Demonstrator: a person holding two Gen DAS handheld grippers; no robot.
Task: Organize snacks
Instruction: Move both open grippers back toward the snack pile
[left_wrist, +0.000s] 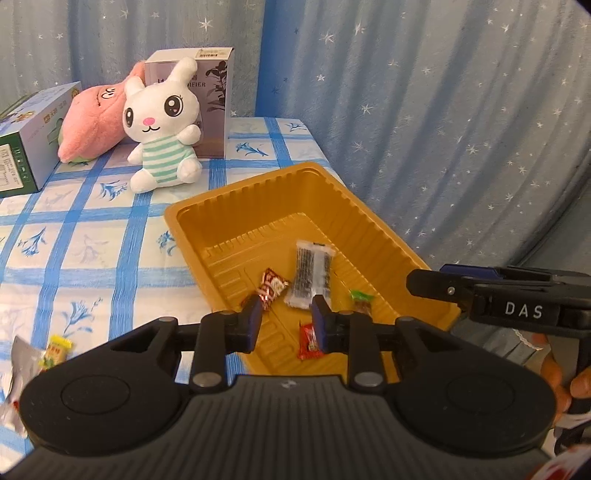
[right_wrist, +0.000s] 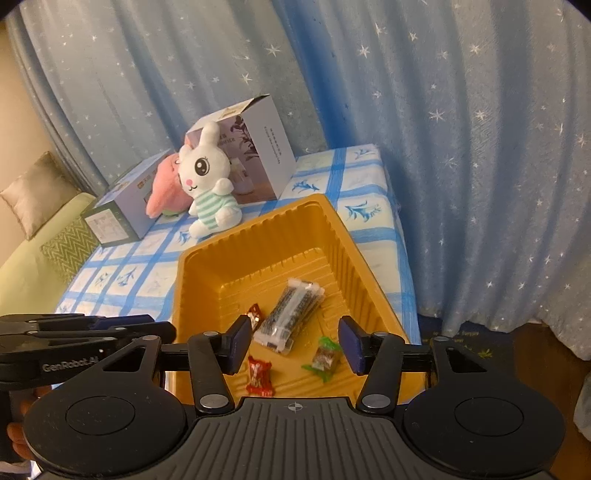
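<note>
A gold plastic tray (left_wrist: 192, 221) (right_wrist: 192, 266) sits on the checked tablecloth. In it lie a clear pack of dark biscuits (left_wrist: 310, 273) (right_wrist: 291, 314), a brown-red candy (left_wrist: 271, 286) (right_wrist: 255, 312), a red candy (left_wrist: 308, 341) (right_wrist: 260, 376) and a green-wrapped candy (left_wrist: 362, 301) (right_wrist: 325, 356). My left gripper (left_wrist: 286, 321) is open and empty above the tray's near end. My right gripper (right_wrist: 293, 341) is open and empty above the same end; its body shows in the left wrist view (left_wrist: 517, 299). A yellow-green snack (left_wrist: 55, 350) and a silver packet (left_wrist: 18, 384) lie on the cloth at the left.
A white rabbit plush (left_wrist: 162, 122) (right_wrist: 208, 184), a pink plush (left_wrist: 96, 118) (right_wrist: 166, 192) and two boxes (left_wrist: 218, 96) (left_wrist: 26, 136) stand at the table's back. A starred blue curtain (right_wrist: 480, 147) hangs behind. The table edge runs right of the tray.
</note>
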